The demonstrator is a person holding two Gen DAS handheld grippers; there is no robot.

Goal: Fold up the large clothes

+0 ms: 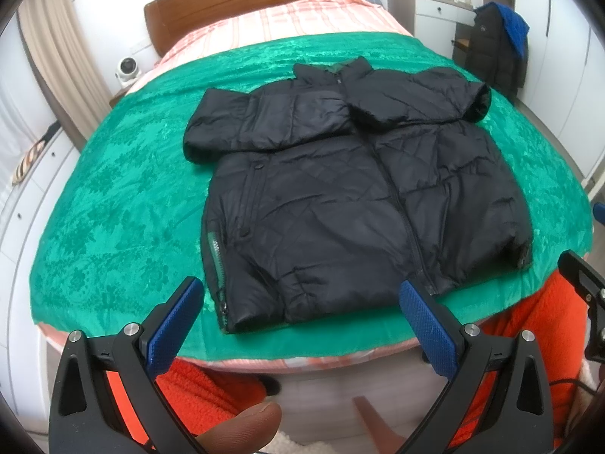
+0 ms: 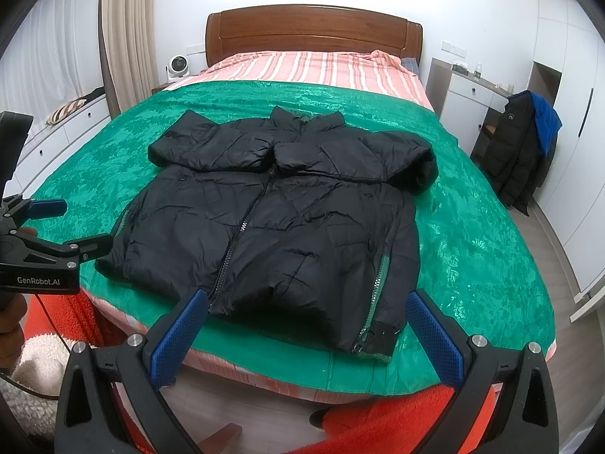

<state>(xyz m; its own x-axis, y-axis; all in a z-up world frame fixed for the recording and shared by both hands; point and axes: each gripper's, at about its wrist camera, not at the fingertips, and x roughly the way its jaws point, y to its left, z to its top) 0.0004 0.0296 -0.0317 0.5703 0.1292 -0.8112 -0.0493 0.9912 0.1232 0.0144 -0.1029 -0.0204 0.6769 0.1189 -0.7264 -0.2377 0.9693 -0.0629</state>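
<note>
A black puffer jacket [image 1: 340, 196] lies front up on the green bedspread [image 1: 113, 208], zipped, with both sleeves folded across its chest. It also shows in the right wrist view [image 2: 280, 219]. My left gripper [image 1: 302, 310] is open and empty, held just before the jacket's hem at the near edge of the bed. My right gripper [image 2: 308, 317] is open and empty, also just short of the hem. The left gripper shows at the left edge of the right wrist view [image 2: 60, 223]. Part of the right gripper's body [image 1: 582, 287] shows at the right edge of the left wrist view.
The bed has a wooden headboard [image 2: 314, 30] and a striped pink sheet [image 2: 310, 68]. A dark coat with a blue garment [image 2: 525, 143] hangs on a chair at the right by a white desk [image 2: 465, 94]. A small fan [image 2: 177, 65] stands left of the bed.
</note>
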